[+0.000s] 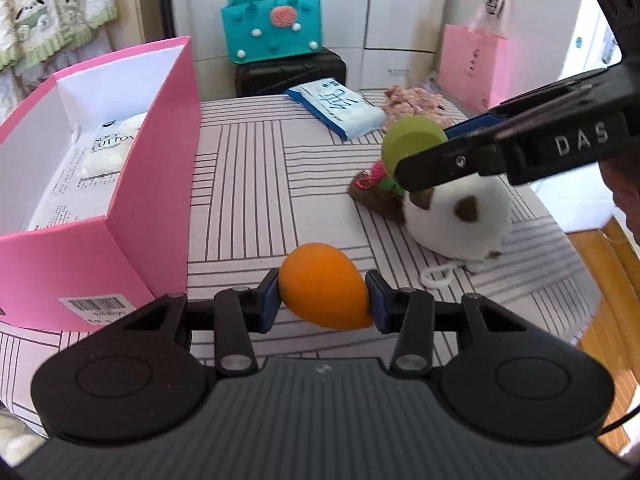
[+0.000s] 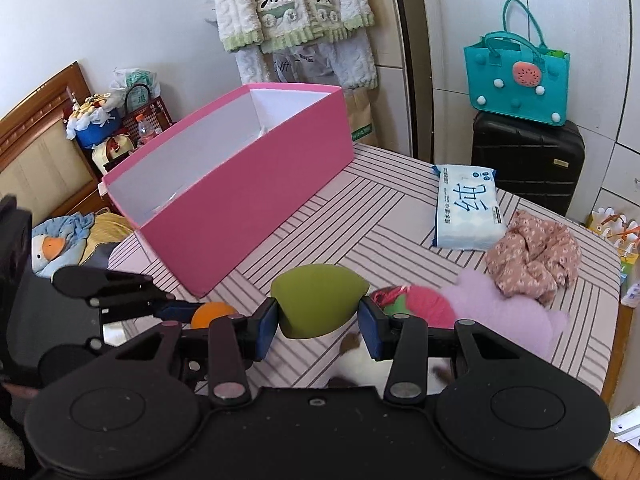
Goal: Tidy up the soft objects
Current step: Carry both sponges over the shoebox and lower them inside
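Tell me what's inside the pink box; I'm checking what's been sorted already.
In the left wrist view, the pink box holds a white cotton pack on a flat printed package. The near wall hides the front floor; the right wrist view shows only white walls.

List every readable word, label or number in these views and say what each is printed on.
"DAS": right gripper arm, rest cut off.
"SOFT COTTON": white pack inside the pink box.
"纯": blue-white tissue pack.
Barcode sticker on the box: digits too blurred.
Small print on both packs: unreadable.
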`<state>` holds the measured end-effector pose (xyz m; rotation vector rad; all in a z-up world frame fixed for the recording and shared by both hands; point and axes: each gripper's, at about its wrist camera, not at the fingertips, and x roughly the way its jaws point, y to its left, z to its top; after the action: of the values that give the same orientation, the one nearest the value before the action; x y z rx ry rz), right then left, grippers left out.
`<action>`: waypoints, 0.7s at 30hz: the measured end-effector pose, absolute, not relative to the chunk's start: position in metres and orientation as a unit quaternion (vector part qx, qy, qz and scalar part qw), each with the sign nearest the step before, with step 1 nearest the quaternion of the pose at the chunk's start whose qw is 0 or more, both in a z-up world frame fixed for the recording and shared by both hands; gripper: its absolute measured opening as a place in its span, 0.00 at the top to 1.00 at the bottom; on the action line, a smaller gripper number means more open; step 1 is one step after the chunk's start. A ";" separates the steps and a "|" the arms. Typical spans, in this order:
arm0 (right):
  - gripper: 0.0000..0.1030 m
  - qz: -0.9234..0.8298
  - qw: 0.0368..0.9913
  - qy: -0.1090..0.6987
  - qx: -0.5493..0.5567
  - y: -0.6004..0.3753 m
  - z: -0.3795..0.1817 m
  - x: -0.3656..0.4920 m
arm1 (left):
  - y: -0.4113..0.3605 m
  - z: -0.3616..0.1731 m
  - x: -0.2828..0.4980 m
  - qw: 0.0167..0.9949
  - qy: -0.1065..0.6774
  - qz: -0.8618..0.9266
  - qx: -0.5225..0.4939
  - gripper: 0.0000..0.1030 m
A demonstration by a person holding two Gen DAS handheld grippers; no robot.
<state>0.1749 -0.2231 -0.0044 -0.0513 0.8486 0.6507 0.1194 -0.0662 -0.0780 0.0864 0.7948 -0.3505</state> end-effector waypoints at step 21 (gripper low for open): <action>0.52 0.314 0.861 0.395 -0.058 -0.211 0.017 0.098 | -0.030 -0.037 0.077 0.864 0.440 -0.239 0.053 0.58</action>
<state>0.0983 -0.2111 0.0167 -0.1226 0.8284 0.6595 0.0771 -0.0301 -0.0368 0.1107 0.9214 -0.5011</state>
